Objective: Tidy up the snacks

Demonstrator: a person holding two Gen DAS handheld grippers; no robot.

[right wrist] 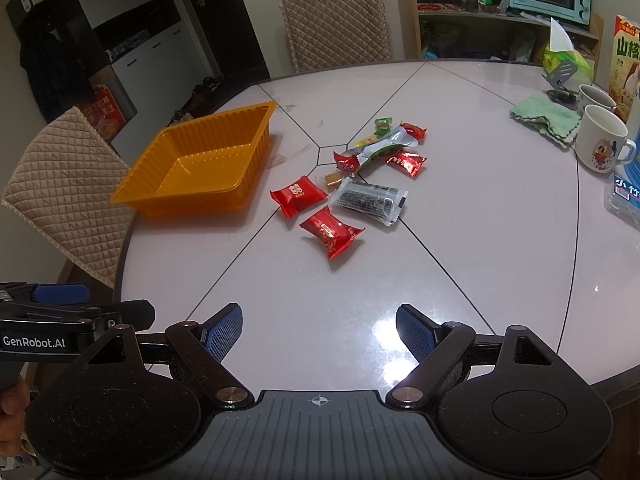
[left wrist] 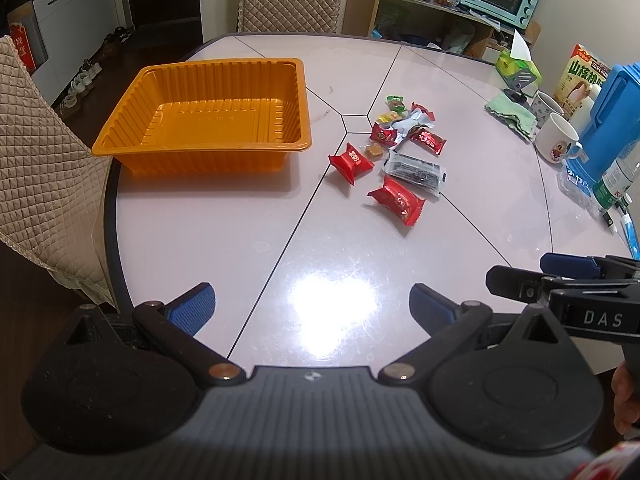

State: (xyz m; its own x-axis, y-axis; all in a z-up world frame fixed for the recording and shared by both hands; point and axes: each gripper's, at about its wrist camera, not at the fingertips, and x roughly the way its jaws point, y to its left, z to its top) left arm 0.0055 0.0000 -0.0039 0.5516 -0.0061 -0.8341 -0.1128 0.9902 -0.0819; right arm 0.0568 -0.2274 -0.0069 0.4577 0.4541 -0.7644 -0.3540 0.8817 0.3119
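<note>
An empty orange plastic tray [left wrist: 120, 136] [right wrist: 136, 184] stands on the left of the round table. Right of it lies a loose pile of wrapped snacks: several red packets, the nearest one [left wrist: 397, 199] [right wrist: 330, 232] closest to me, a clear packet with dark filling [left wrist: 416, 171] [right wrist: 370, 200], a silver pouch [left wrist: 408, 122] [right wrist: 380, 146] and small green and yellow sweets. My left gripper [left wrist: 312, 304] is open and empty above the near table edge. My right gripper [right wrist: 319, 330] is open and empty, level with it on the right, and it also shows in the left wrist view [left wrist: 520, 276].
Two white mugs [left wrist: 556, 138] [right wrist: 600, 138], a green cloth [left wrist: 512, 114] [right wrist: 546, 118], a blue box [left wrist: 612, 120], a bottle [left wrist: 612, 184] and a carton [left wrist: 580, 76] crowd the table's right side. Quilted chairs [left wrist: 36, 184] [right wrist: 336, 20] stand at the left and the back.
</note>
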